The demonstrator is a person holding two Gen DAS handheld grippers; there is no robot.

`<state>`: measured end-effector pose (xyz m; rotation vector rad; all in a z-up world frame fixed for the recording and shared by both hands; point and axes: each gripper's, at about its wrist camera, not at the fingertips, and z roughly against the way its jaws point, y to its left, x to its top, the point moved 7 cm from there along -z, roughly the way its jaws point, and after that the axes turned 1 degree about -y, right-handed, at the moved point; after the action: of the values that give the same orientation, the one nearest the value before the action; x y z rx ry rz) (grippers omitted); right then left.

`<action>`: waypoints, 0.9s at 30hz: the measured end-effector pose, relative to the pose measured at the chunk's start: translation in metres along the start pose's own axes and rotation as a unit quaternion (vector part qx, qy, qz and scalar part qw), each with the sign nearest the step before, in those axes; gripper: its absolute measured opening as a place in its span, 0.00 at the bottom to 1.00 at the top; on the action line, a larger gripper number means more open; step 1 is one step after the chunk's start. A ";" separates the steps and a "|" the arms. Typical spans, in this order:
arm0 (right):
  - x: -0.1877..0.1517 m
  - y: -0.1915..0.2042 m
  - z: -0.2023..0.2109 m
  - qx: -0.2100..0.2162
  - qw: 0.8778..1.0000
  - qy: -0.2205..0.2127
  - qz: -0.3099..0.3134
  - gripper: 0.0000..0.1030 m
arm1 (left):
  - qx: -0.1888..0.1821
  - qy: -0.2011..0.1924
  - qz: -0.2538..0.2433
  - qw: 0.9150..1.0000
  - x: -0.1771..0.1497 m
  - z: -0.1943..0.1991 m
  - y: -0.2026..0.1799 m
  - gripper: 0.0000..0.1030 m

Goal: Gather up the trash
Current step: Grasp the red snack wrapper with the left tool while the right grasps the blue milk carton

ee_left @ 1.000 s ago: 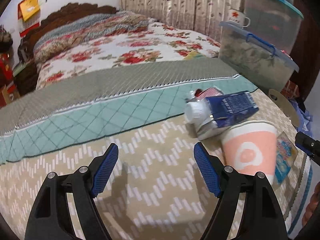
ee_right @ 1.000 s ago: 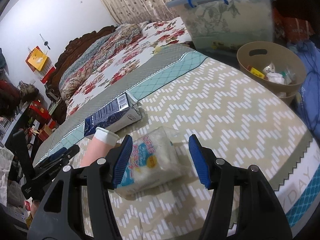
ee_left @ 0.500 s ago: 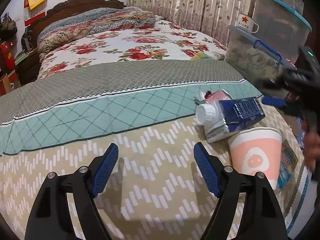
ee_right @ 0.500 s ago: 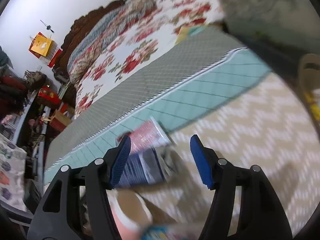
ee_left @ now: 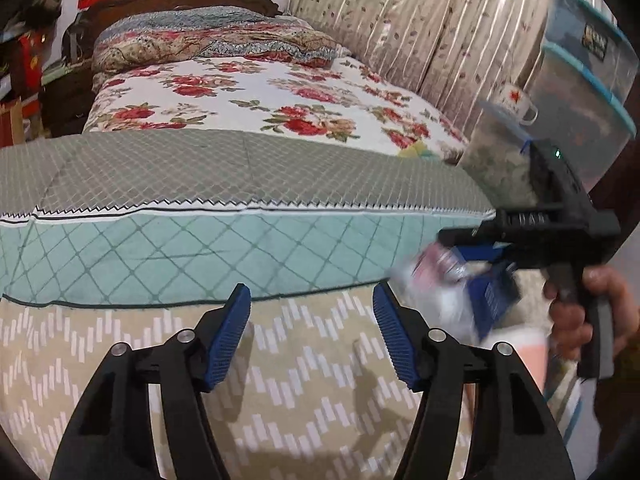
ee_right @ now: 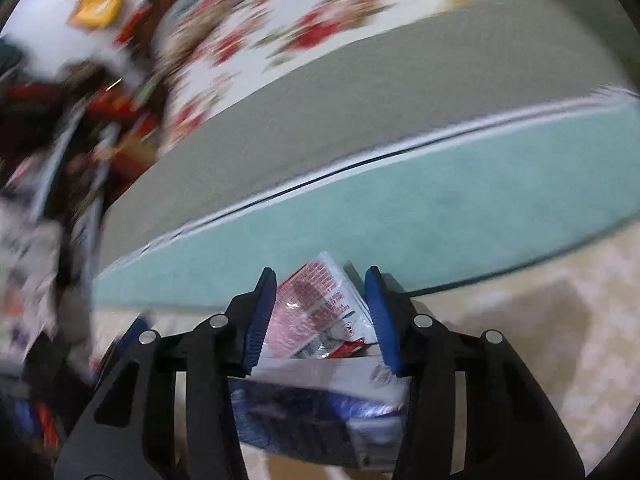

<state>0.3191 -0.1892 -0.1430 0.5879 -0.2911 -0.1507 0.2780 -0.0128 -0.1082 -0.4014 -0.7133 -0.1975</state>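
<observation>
Left wrist view: left gripper (ee_left: 312, 328) hangs over the zigzag bedspread (ee_left: 304, 412); its jaws have just been closing, yet stand apart with nothing between them; the right gripper (ee_left: 472, 242), gripped by a hand (ee_left: 592, 312), reaches onto a blurred blue carton (ee_left: 490, 300) at the right; a pink cup (ee_left: 528, 352) lies just below the carton.

Right wrist view: right gripper (ee_right: 318, 312) has just been closing; a red-and-white wrapper (ee_right: 320, 312) sits between its blue pads (ee_right: 260, 320); whether the pads press it I cannot tell, the picture is blurred; the blue carton (ee_right: 316, 416) lies beneath the fingers on the bedspread (ee_right: 520, 320).
</observation>
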 end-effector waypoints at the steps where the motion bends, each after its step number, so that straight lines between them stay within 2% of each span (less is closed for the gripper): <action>1: -0.006 0.017 -0.007 0.018 0.999 0.020 0.026 0.48 | -0.005 -0.004 0.002 1.000 0.002 0.003 0.002 0.58; 4: -0.031 0.061 -0.025 0.070 0.992 0.076 0.080 0.48 | -0.018 -0.011 0.002 1.000 0.008 0.009 0.006 0.58; 6: -0.039 0.082 -0.026 0.096 0.988 0.078 0.097 0.49 | -0.021 -0.008 0.005 1.000 0.009 0.010 0.010 0.58; 7: -0.041 0.086 -0.024 0.101 0.987 0.072 0.100 0.50 | -0.029 -0.003 0.009 1.000 0.009 0.009 0.012 0.58; 9: -0.036 0.087 -0.009 0.094 0.991 0.026 0.093 0.56 | -0.058 0.015 0.021 0.998 0.006 0.006 0.013 0.58; 12: -0.032 0.072 0.016 0.069 0.994 -0.035 0.073 0.57 | -0.080 0.034 0.023 0.996 0.003 0.002 0.008 0.58; 14: -0.039 0.063 0.032 0.063 0.994 -0.058 0.065 0.57 | -0.082 0.049 0.008 0.995 -0.003 -0.002 0.001 0.56; 19: -0.062 0.041 0.065 0.044 0.993 -0.098 0.050 0.58 | -0.100 0.110 -0.020 0.989 -0.028 -0.020 -0.018 0.29; 21: -0.071 0.032 0.069 0.032 0.994 -0.099 0.043 0.60 | -0.096 0.116 -0.034 0.988 -0.033 -0.023 -0.023 0.24; 22: -0.077 0.025 0.075 0.027 0.994 -0.098 0.041 0.60 | -0.105 0.126 -0.040 0.986 -0.036 -0.024 -0.027 0.13; 24: -0.086 0.029 0.070 0.028 0.994 -0.093 0.041 0.63 | -0.117 0.133 -0.042 0.983 -0.042 -0.025 -0.032 0.09; 27: -0.094 0.035 0.056 0.014 0.996 -0.072 0.049 0.68 | -0.137 0.116 -0.036 0.983 -0.039 -0.018 -0.035 0.05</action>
<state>0.2150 -0.1689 -0.1007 0.5903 -0.4622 -0.0957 0.2494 -0.0502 -0.1364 -0.6046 -0.4723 -0.4068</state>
